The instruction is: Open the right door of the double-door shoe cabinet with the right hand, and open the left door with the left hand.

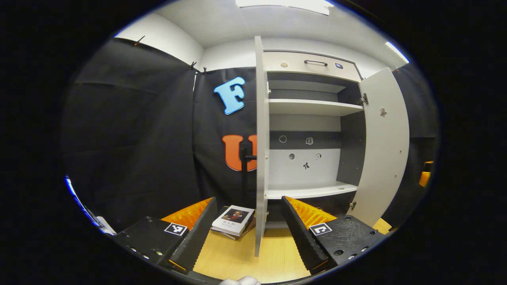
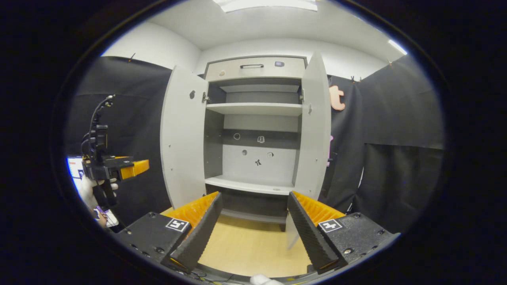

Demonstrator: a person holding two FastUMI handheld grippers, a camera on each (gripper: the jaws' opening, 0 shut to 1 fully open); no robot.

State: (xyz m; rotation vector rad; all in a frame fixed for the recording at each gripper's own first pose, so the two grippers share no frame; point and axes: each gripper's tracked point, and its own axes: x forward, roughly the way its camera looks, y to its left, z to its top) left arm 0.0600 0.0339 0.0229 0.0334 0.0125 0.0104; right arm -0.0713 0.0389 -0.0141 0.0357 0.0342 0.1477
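Jaws of both grippers spread wide, holding nothing.
Left gripper frames the left door's edge just ahead; right gripper faces the shoe cabinet, its right door ahead; both swung out, so I judge the task done.

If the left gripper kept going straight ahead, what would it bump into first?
Probably the edge of the open left door. In the left gripper view, the left gripper is open and that door stands edge-on right between its fingers, above the wooden floor. The books lie lower and slightly left. Depth is hard to judge.
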